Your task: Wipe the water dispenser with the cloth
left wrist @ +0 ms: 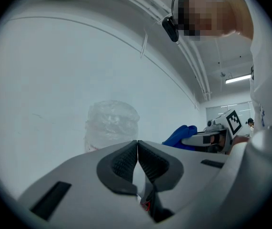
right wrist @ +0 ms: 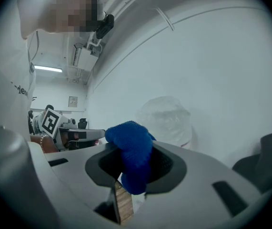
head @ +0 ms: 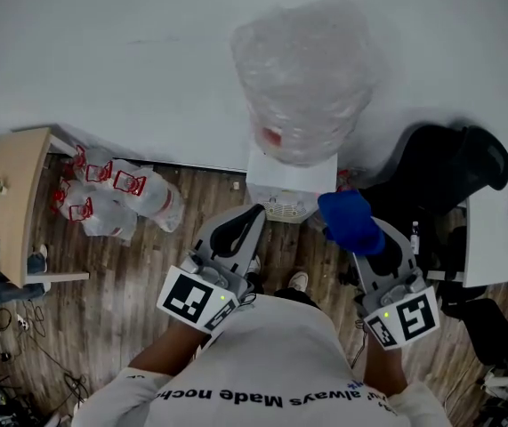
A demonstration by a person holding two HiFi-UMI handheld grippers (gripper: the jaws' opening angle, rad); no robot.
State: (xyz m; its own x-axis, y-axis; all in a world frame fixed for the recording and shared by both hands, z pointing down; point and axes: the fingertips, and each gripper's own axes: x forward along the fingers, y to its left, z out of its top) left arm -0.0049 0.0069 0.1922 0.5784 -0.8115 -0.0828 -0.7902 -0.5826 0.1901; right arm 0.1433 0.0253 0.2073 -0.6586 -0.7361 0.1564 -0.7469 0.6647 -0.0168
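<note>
Holding the cloth (right wrist: 131, 151) in our right hand-held gripper (head: 374, 252), aren't we?

— Yes. Its jaws are clamped on a bunched blue wad that bulges out past the tips. Our left hand-held gripper (left wrist: 137, 149) has its jaws pressed together on nothing.

— And the water dispenser (head: 291, 189)?

— Straight ahead of both hand-held grippers, just beyond the cloth. It stands against the wall (head: 129, 52) with its plastic-wrapped bottle (head: 302, 78) on top.

— How will the cloth behave, do we reckon?

— Soft, light and limp. It should fold against the casing, so we'd keep our grip low on the wad and let the loose end do the rubbing.

— And the dispenser itself?

— Stiff, and probably heavy enough to stay put. The wrapped bottle looks crinkly and slick, so we'd press gently there, and our left hand-held gripper could steady the body.
</note>
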